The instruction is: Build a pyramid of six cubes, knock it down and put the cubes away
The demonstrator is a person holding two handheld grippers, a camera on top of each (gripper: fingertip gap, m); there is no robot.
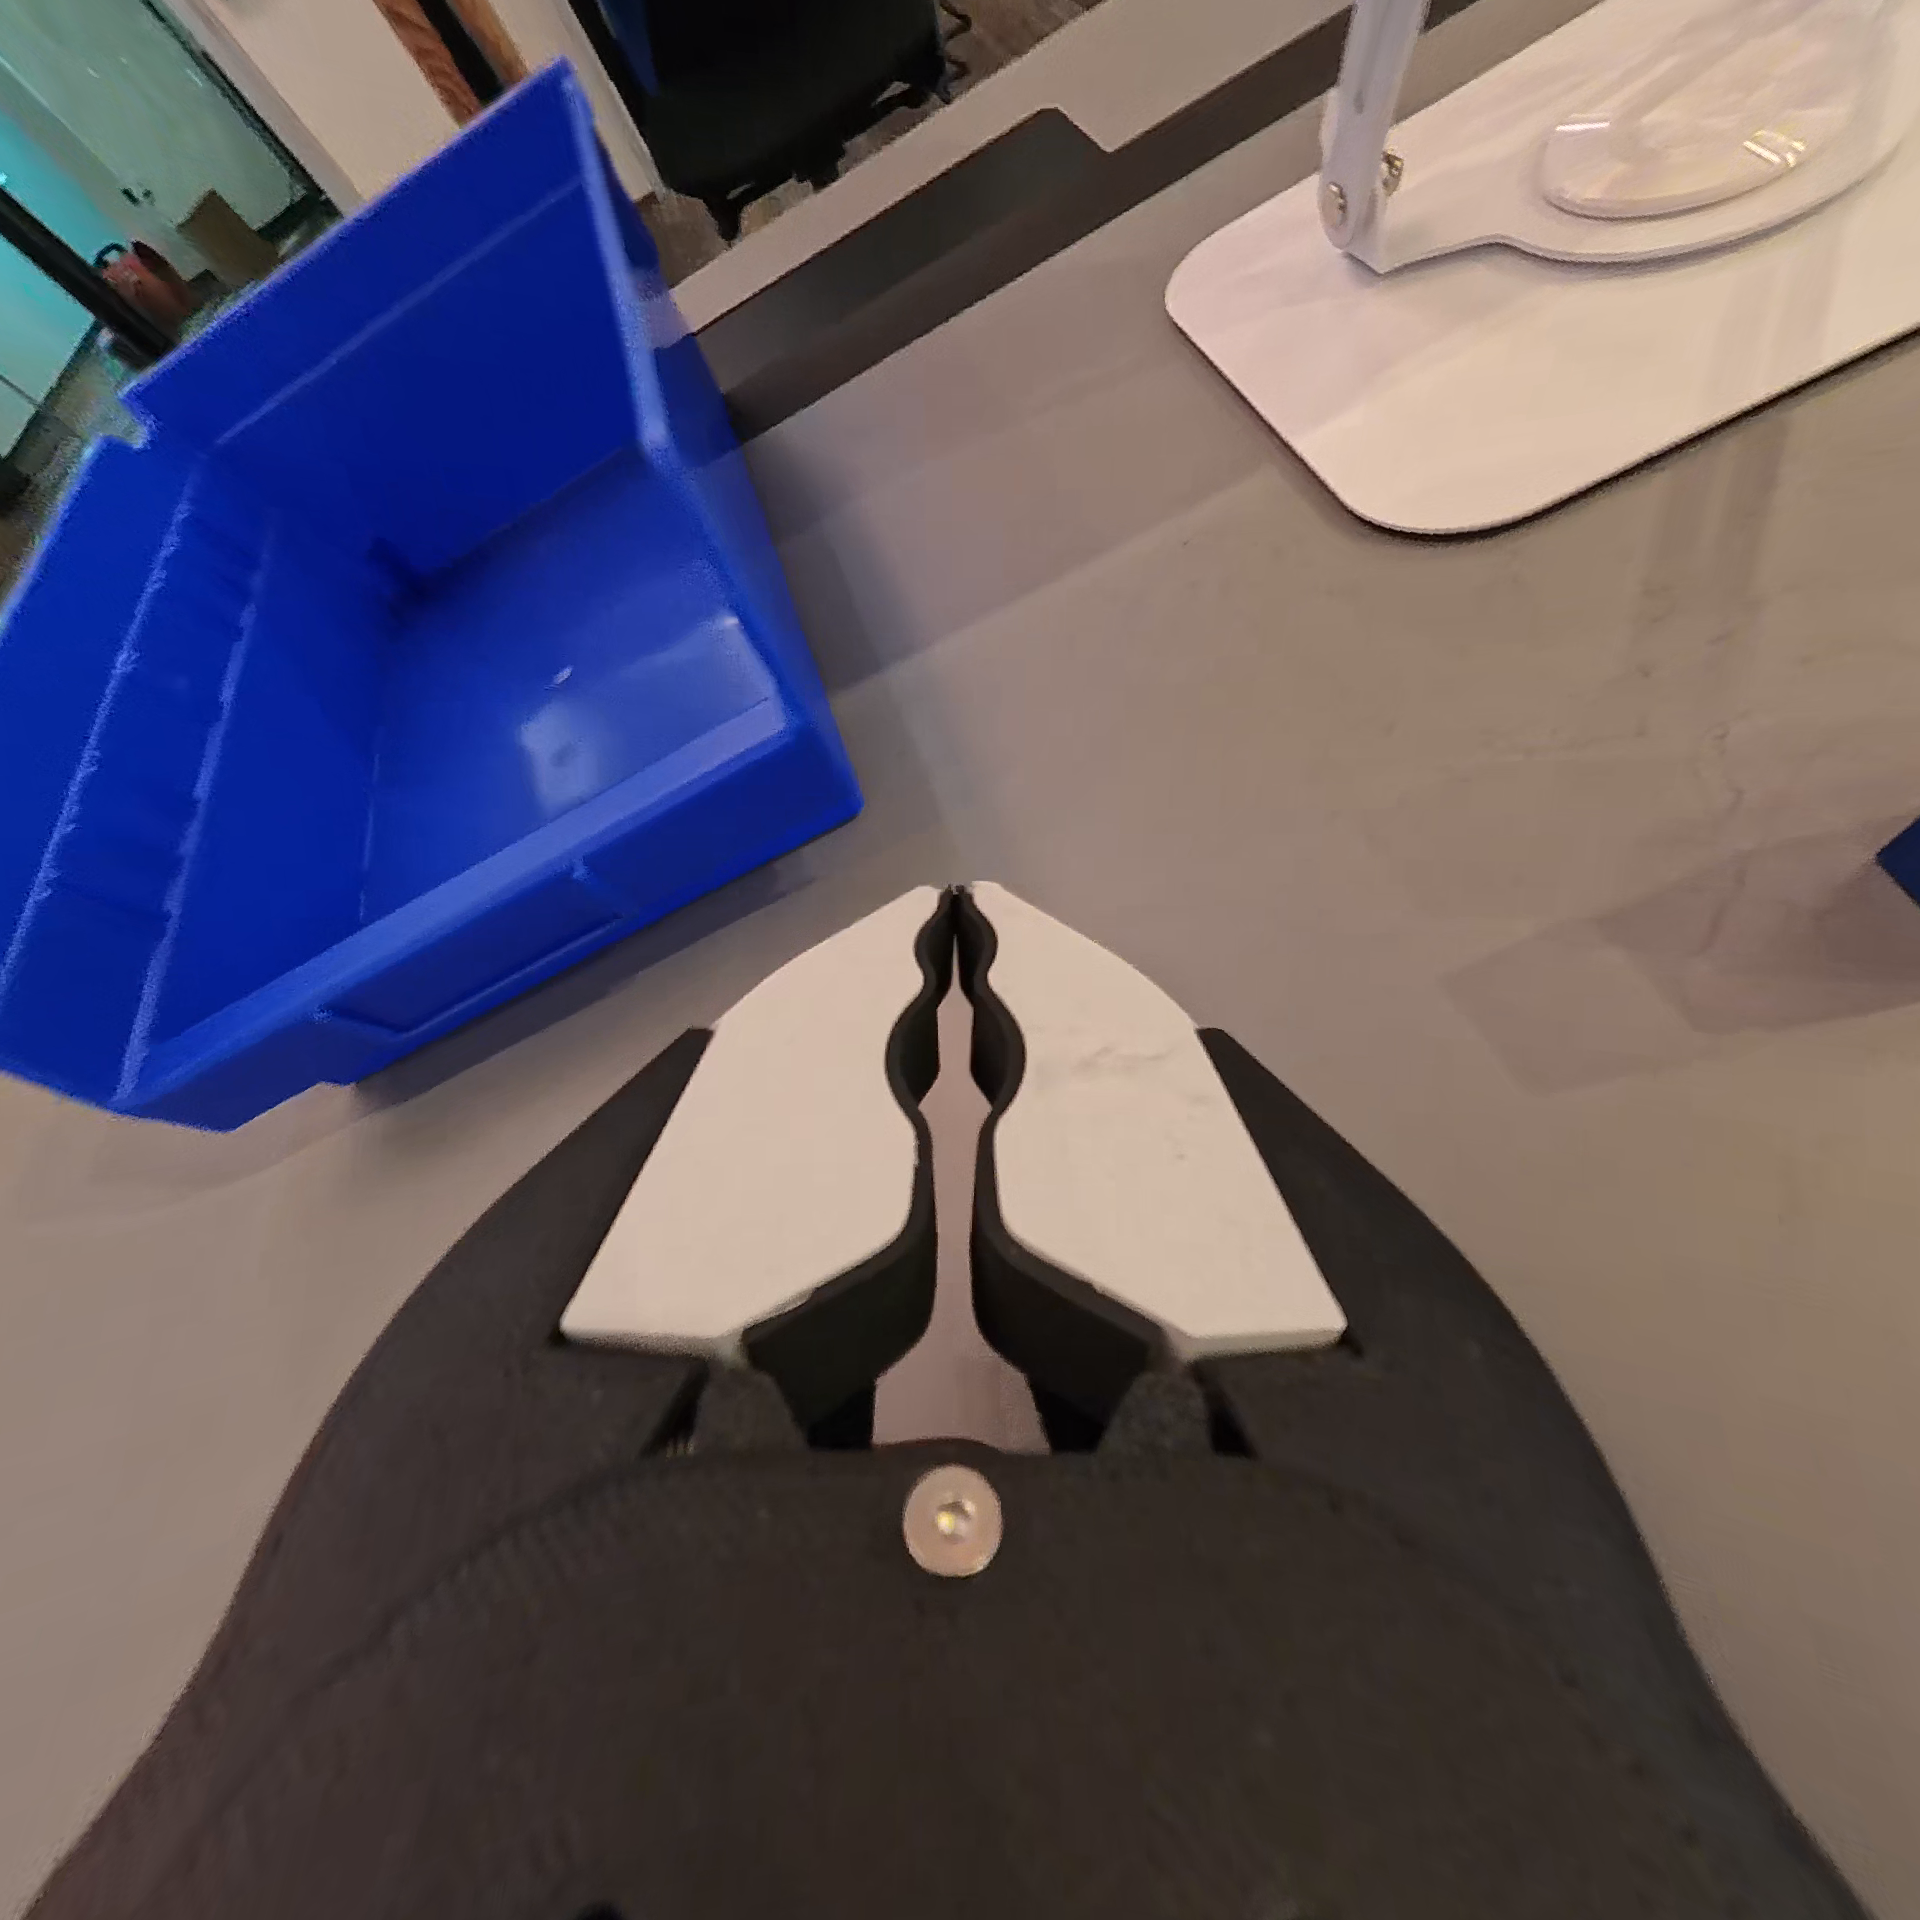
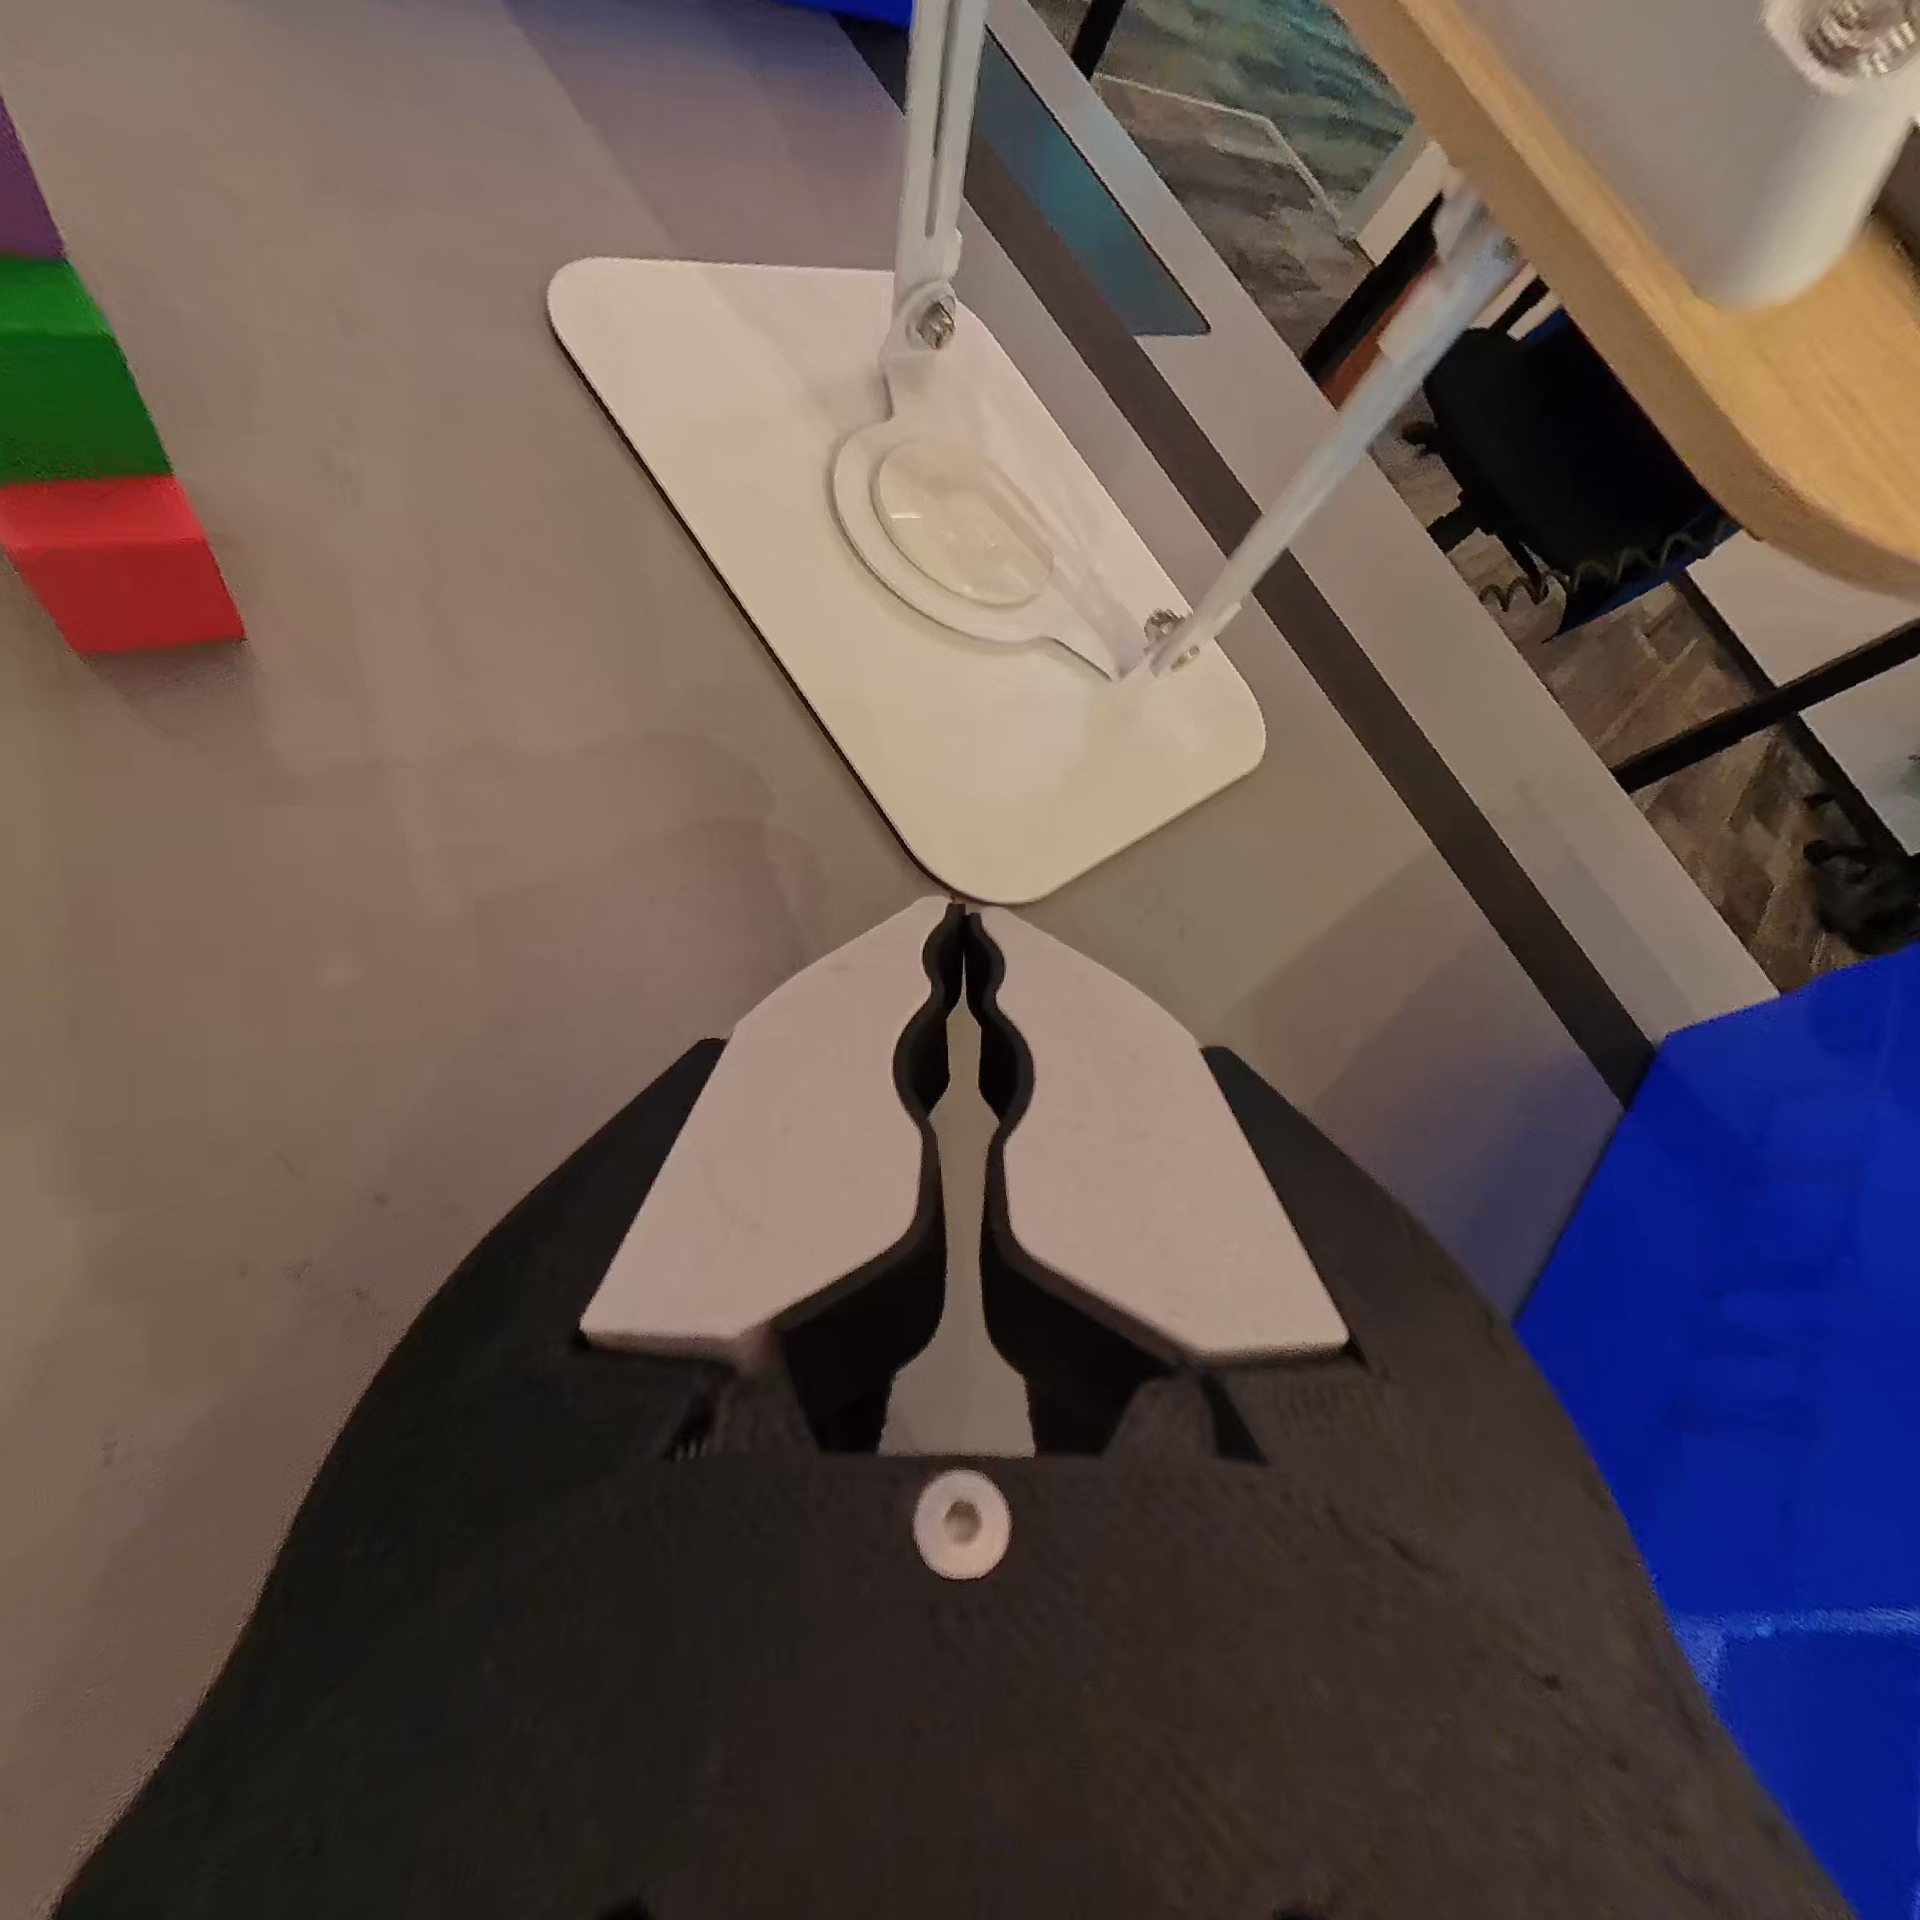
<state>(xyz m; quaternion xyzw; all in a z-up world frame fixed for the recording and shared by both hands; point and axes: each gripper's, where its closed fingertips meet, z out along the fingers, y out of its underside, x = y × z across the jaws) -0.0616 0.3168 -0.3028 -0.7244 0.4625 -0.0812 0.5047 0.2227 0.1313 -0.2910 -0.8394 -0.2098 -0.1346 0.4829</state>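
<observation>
- Our left gripper (image 1: 954, 891) is closed, its tips touching, with nothing in it.
- Our right gripper (image 2: 957, 912) is closed too, and it also holds nothing.
- Both hang above the grey table (image 1: 1299, 779).
- The cubes are up and to the left of our right gripper, well apart from it, at the edge of its view.
- We see a red cube (image 2: 120, 566) at the bottom, a green cube (image 2: 73, 384) on it, and a bit of a purple cube (image 2: 21, 197) on top.
- So the pile looks built, but we cannot count all six cubes.
- We think the step now is the knock-down, or just before it.
- To do it well, we keep the jaws closed and push the pile low from the side.
- We push gently, so the cubes stay on the table and do not fly off.
- We push away from the white stand base (image 2: 935, 644), which sits just ahead of our right gripper.
- The blue bin (image 1: 416, 644) sits ahead and to the left of our left gripper.
- It looks empty, so no cubes are put away yet.
- Only the left view shows inside the bin.
- Only the right view shows the cubes.
- The right view also shows a blue thing (image 2: 1745, 1351) close on its right side, maybe another bin, but we cannot tell.
</observation>
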